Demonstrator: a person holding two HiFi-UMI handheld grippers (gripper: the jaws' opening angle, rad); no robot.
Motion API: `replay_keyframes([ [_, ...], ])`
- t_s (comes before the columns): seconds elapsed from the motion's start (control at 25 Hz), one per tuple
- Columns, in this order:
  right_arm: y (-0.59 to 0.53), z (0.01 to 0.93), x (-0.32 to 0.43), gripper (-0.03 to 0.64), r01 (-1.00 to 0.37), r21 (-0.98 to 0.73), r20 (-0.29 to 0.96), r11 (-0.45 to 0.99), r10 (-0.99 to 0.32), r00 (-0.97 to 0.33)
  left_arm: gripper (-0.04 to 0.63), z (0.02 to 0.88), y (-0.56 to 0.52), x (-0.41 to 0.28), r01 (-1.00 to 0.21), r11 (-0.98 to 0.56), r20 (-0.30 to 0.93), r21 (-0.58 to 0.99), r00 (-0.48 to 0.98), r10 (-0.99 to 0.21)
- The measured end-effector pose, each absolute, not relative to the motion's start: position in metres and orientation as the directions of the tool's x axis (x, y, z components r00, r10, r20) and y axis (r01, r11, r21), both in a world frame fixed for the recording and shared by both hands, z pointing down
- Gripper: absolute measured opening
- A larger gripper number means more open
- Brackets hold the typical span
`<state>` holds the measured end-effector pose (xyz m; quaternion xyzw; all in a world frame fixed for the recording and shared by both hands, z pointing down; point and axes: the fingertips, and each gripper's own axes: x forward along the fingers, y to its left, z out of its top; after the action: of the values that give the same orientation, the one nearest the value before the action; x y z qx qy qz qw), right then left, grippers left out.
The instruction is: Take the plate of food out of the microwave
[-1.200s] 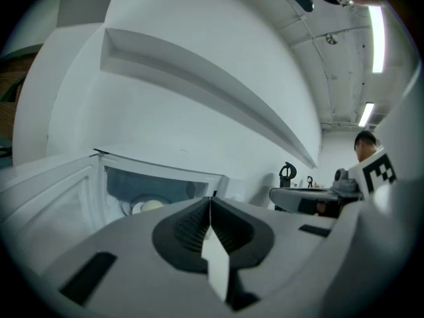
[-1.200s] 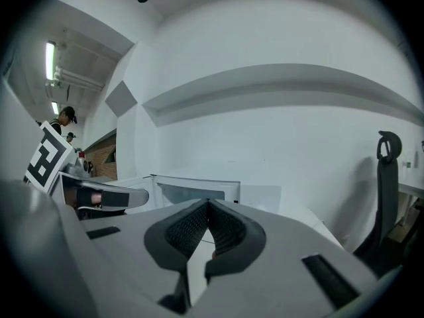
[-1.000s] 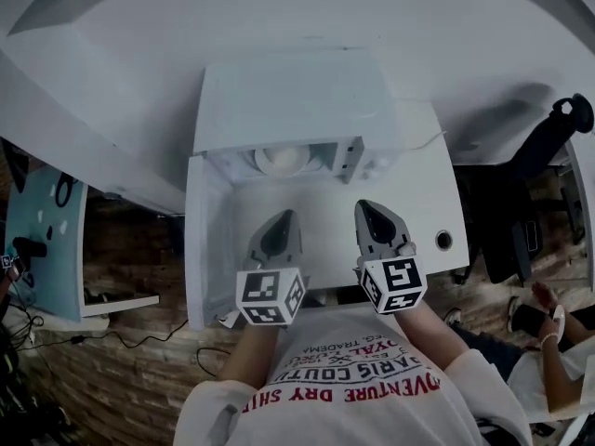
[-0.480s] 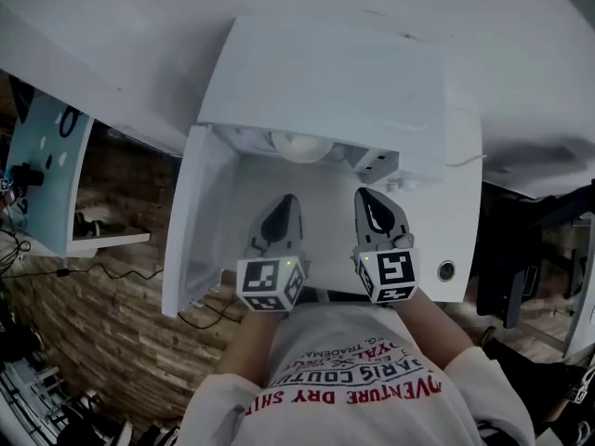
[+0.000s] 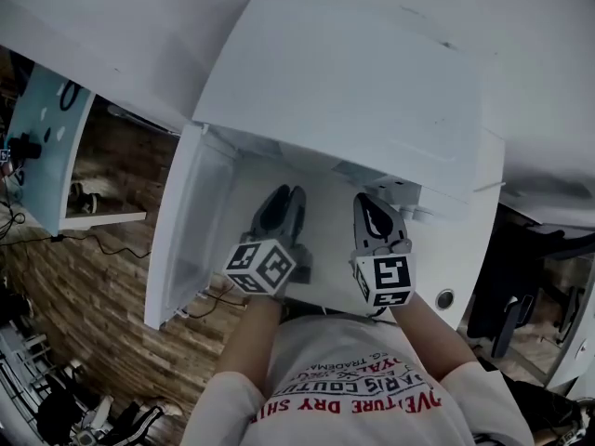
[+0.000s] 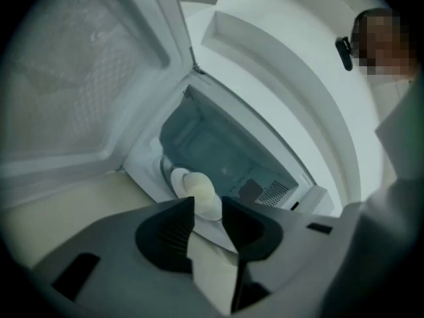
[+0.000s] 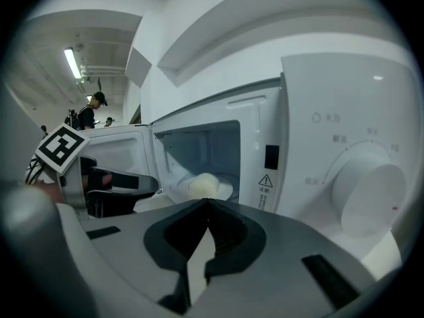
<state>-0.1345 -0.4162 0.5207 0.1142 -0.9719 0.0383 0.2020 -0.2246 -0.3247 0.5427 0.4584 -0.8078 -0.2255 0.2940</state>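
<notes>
Plate of food [image 6: 197, 192]: on the floor of the microwave [image 5: 344, 91], inside its cavity, untouched. Left gripper [image 6: 209, 209]: before the cavity mouth, jaws opening, nothing between them. Right gripper [image 7: 207, 203]: beside the left one, jaws closed together, empty. Door [image 5: 186, 235]: swung wide to the left. Dial [image 7: 366, 187]: right of the cavity.

The white microwave [image 5: 346, 86] stands on a white desk [image 5: 327, 249] against the wall. Its door [image 5: 189, 226], hinged on the left, is swung wide open. A control panel with a large round dial [image 7: 366, 192] fills the right of its front. Inside the cavity, near the front opening, a white plate [image 7: 224, 191] sits flat on the floor. On the plate lies a pale, cream-coloured, rounded lump of food [image 6: 202, 192], smooth-looking.
</notes>
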Motion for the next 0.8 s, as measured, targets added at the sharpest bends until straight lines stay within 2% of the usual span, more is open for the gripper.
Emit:
replay_keyframes([
  [0.36, -0.420, 0.543, -0.136, 0.011, -0.210, -0.018, 0.451, 0.978, -0.179, -0.874, 0.117, 0.585, -0.356, -0.246, -0.345, 0.417, 0.272, 0.841, -0.397, -0.877],
  [0.68, -0.417, 0.548, -0.140, 0.011, -0.208, -0.025, 0.457, 0.978, -0.174, -0.872, 0.115, 0.597, -0.371, -0.251, -0.239, 0.394, 0.290, 0.888, -0.375, -0.881],
  [0.8, -0.414, 0.549, -0.141, 0.011, -0.206, -0.030, 0.459, 0.978, -0.169, -0.872, 0.061, 0.597, -0.374, -0.251, -0.200, 0.376, 0.290, 0.905, -0.358, -0.888],
])
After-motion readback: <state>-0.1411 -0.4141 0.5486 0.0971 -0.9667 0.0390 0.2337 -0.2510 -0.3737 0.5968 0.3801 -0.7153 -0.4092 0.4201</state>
